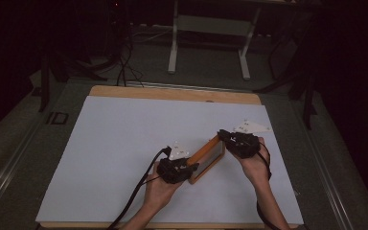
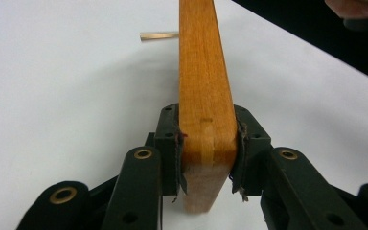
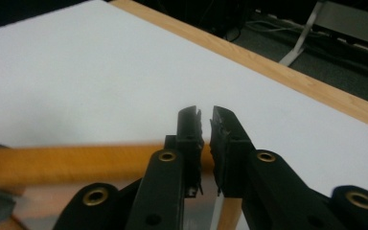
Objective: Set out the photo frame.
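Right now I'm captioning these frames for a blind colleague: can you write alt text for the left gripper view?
The left gripper is shut on the edge of an orange-brown wooden frame, its two black jaws pressing on either side. The frame runs away from the camera over a white table cover. A hand shows at the top right corner.

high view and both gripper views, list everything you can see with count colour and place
wooden frame: one, orange-brown with a pale panel, on the white sheet right of centre, between the two grippers
white sheet: one, white, covers most of the table top
table: one, light wood, edge bare along the far side
stand: one, pale grey legs, on the floor beyond the table
left gripper: one, black, pads pressed on both sides of the frame's near end
right gripper: one, black, at the frame's far end, jaws nearly together
hands: two, each holding a gripper, from the bottom edge
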Action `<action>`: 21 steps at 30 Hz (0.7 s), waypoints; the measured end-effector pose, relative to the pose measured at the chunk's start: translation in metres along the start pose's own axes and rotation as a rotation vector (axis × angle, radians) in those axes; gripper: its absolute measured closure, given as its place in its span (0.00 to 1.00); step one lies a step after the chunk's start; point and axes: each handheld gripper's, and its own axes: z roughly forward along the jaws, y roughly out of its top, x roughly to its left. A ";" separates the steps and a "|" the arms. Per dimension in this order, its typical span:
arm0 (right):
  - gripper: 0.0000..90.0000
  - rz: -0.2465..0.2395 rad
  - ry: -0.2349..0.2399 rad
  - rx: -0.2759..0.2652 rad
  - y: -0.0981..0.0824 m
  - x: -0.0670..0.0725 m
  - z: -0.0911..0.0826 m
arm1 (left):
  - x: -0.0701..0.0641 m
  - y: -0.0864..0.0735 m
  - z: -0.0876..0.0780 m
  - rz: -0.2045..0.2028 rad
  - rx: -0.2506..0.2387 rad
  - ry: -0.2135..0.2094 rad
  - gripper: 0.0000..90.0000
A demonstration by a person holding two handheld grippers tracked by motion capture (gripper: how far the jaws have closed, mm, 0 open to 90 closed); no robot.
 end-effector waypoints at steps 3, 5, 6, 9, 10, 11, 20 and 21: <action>0.99 -0.014 -0.009 0.000 -0.001 0.002 -0.003 | -0.002 -0.001 -0.001 0.030 -0.004 0.001 0.77; 1.00 -0.028 -0.017 0.011 -0.003 0.003 -0.005 | -0.001 -0.002 -0.001 0.039 -0.009 -0.011 0.77; 1.00 -0.030 -0.018 0.014 -0.004 0.004 -0.005 | 0.000 -0.003 -0.001 0.049 -0.009 -0.017 0.77; 1.00 -0.029 -0.013 0.018 -0.006 0.003 -0.004 | -0.001 -0.003 -0.002 0.058 -0.012 -0.018 0.77; 1.00 -0.024 -0.013 0.022 -0.007 0.003 -0.003 | -0.001 -0.003 -0.001 0.059 -0.014 -0.016 0.77; 1.00 -0.022 -0.016 0.025 -0.008 0.002 -0.003 | -0.001 -0.003 -0.001 0.059 -0.016 -0.016 0.77; 1.00 -0.009 -0.010 0.009 -0.016 0.003 -0.005 | 0.002 -0.011 0.002 0.014 -0.032 -0.054 0.67; 1.00 -0.003 -0.010 0.006 -0.017 0.003 -0.006 | 0.003 -0.014 0.003 0.005 -0.032 -0.061 0.65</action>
